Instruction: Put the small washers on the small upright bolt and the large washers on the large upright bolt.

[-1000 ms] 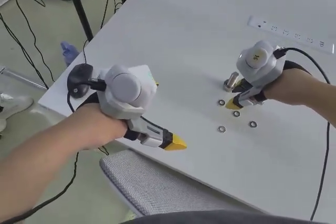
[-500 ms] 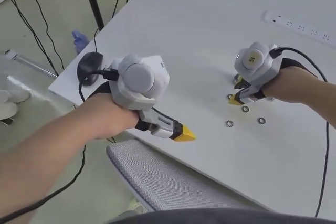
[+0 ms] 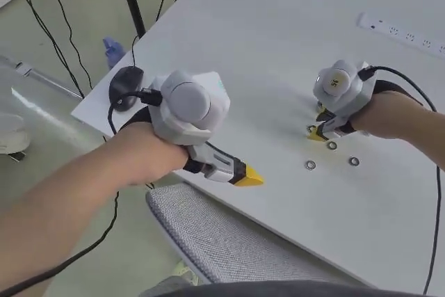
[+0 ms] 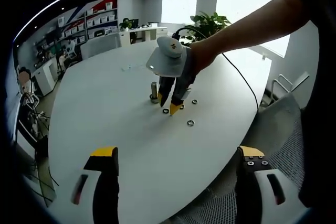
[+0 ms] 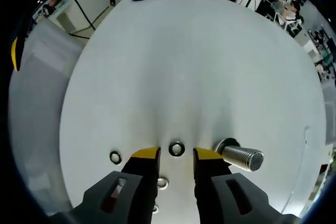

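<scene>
- Right tool [image 5: 177, 154] has shifted toward the bolt [image 5: 239, 157], jaws slightly apart, one washer [image 5: 176, 149] between the tips.
- Left tool [image 4: 177, 151] hovers, jaws wide apart.
- Bench [image 3: 278, 46] holds four washers [image 3: 310, 165], one bolt.

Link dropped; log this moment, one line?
right gripper: open, jaws flanking washer beside bolt | left gripper: open, at table edge | other washers: loose on table

One silver ring washer [image 5: 176, 148] lies flat on the white table [image 5: 199, 66], just ahead of the right gripper [image 5: 176, 155] and between its parted jaw tips. A second washer [image 5: 163, 183] lies farther back in the gap. A third washer [image 5: 115, 157] lies just outside one jaw. A steel bolt [image 5: 240, 157] stands upright just beside the other jaw.
</scene>
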Motion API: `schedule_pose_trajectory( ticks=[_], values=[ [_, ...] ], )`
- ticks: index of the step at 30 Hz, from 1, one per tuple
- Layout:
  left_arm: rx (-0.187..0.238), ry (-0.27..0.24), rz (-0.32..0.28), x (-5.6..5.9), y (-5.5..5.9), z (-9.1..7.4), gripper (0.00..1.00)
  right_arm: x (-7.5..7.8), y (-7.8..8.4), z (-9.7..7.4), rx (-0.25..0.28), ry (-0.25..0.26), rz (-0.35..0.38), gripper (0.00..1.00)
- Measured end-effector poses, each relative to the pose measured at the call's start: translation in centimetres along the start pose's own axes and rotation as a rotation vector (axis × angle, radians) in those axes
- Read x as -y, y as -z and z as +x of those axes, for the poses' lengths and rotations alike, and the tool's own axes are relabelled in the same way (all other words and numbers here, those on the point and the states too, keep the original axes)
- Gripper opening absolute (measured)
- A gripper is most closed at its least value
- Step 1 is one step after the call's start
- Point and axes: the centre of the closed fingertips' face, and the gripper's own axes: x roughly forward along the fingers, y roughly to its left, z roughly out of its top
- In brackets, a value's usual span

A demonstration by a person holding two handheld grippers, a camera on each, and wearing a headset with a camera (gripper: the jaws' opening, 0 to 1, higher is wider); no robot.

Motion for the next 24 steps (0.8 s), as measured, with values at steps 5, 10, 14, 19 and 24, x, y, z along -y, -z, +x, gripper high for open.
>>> schedule_pose_trajectory(
  ticks=[5,10,14,19,24],
  values=[
    [-0.005,0.000,-0.009,0.19,0.38,-0.08,0.92,-0.38,-0.12,0.06,0.001,-0.015,-0.003,0.22],
    [-0.005,0.000,-0.008,0.17,0.44,-0.04,0.91,-0.27,-0.11,0.05,-0.005,-0.015,-0.003,0.19],
    [-0.005,0.000,-0.012,0.11,0.41,0.08,0.90,-0.12,-0.06,0.06,-0.004,-0.017,-0.005,0.17],
    [-0.016,0.000,-0.012,0.41,0.60,0.23,0.89,0.03,0.11,0.39,-0.024,-0.018,-0.033,0.15],
    [-0.015,0.006,-0.014,0.72,0.49,0.31,0.88,-0.06,0.09,0.25,-0.034,-0.019,-0.052,0.15]
  ],
)
